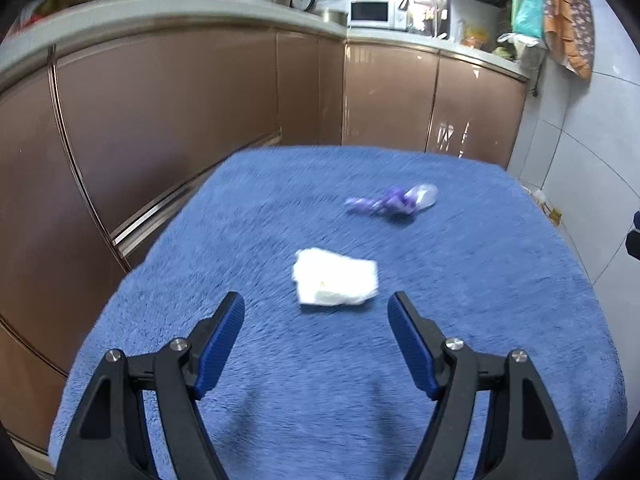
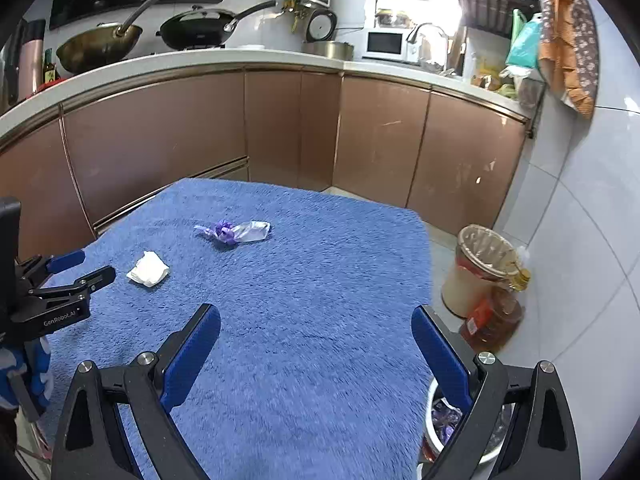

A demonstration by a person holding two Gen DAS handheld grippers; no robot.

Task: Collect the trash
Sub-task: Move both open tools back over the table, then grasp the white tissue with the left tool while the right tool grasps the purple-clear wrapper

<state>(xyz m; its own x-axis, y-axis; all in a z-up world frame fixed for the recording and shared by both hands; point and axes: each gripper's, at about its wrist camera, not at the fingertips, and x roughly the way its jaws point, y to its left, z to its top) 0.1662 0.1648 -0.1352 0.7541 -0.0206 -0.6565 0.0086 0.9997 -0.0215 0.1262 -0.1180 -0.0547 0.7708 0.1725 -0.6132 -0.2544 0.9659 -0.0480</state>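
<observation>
Beside brown kitchen cabinets (image 2: pixel 280 128): blue fuzzy tabletop (image 2: pixel 304 320), both tools wide, empty.

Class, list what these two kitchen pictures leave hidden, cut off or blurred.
- Purple wrapper: smeared by motion blur in the left wrist view; print unreadable.
- White bin: right wrist view, contents mostly hidden behind the right tool.
- Right tool: cut off by the left view's right edge.

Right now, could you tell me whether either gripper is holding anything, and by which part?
Nothing is held. The left gripper is open just short of the crumpled white tissue; the right gripper is open over the blue fleece cloth.
</observation>
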